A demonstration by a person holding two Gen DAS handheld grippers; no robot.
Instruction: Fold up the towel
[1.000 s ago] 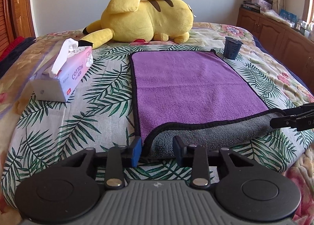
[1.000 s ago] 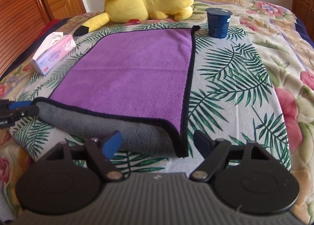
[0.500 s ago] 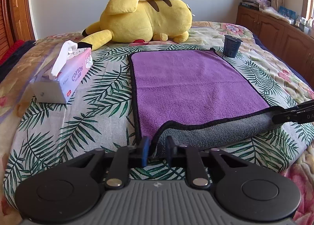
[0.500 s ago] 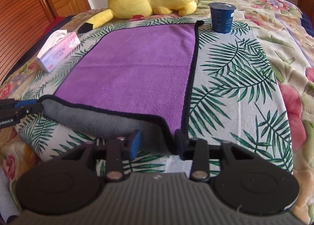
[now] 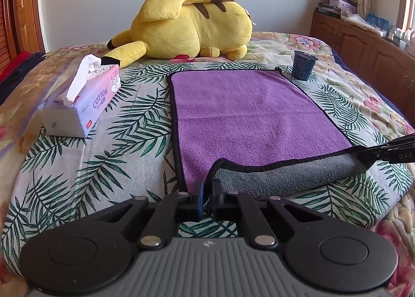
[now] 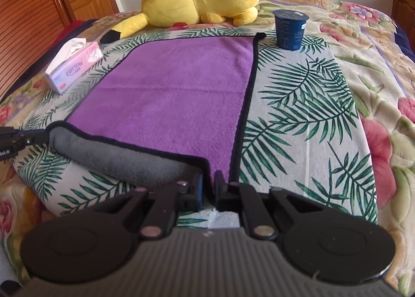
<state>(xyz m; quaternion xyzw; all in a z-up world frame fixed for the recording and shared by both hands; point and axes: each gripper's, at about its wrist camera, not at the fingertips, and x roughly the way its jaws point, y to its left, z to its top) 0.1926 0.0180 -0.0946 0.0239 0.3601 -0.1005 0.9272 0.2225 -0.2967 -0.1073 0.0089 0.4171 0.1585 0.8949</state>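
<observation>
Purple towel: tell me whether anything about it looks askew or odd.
Only the near edge of the purple towel: it is rolled over, grey underside up, pinched at each corner by the left hand-held gripper and right hand-held gripper. The rest lies flat.

A: Left gripper [image 5: 206, 194], looks?
B: Matte black linkage arms, two silver rivets, two big round black discs w/ raised centres, grey ribbed housing betw. them, tiny logo. One finger pad blue, other black.
A: Right gripper [image 6: 208, 185]?
B: Same build: black arms, silver rivets, ribbed grey body, blue pad on one finger. Seen from the left cam, white lettering on its side, prob. "DAS", cut off.
</observation>
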